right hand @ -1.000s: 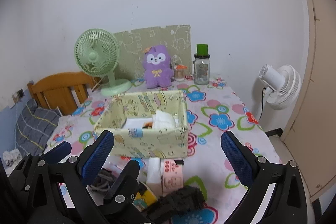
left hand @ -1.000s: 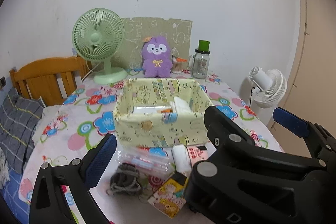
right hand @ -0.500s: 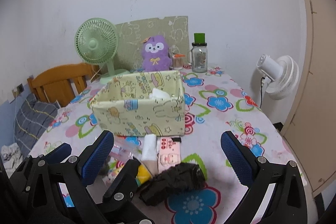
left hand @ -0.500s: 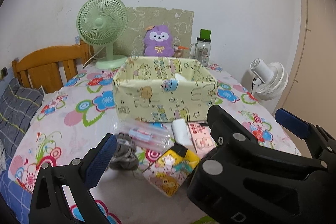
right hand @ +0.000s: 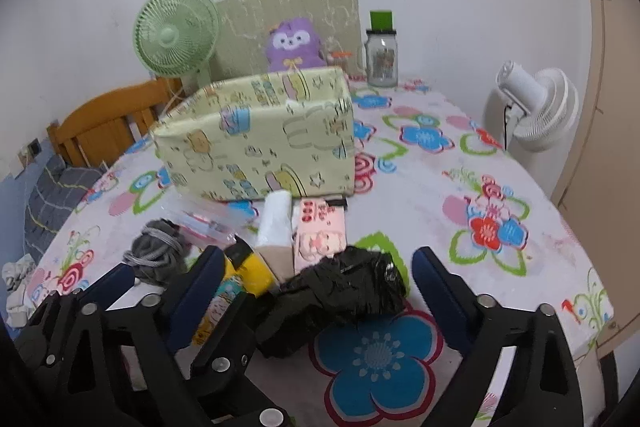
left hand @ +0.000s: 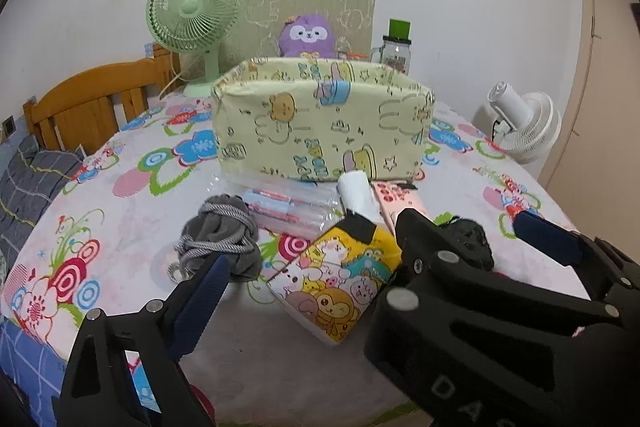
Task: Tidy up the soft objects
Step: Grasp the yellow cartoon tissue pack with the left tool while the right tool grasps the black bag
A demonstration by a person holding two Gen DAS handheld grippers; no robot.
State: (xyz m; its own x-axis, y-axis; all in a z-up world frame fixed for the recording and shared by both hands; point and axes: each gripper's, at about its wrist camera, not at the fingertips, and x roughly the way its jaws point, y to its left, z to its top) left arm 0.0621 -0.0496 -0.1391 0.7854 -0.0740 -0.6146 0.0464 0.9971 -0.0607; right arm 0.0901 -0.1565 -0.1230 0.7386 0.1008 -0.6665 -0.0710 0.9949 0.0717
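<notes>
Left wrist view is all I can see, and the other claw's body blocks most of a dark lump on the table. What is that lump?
Observer: In the right wrist view it shows whole: a crumpled black bundle lying on the table.
Operator: Is the right claw gripping it?
Observer: No. The right claw has just been closing its jaws a little, but they stand open, with the bundle between them and not pressed.
Operator: Does anything lie against the bundle?
Observer: The pink packet does. Its near end meets the bundle's far edge.
</notes>
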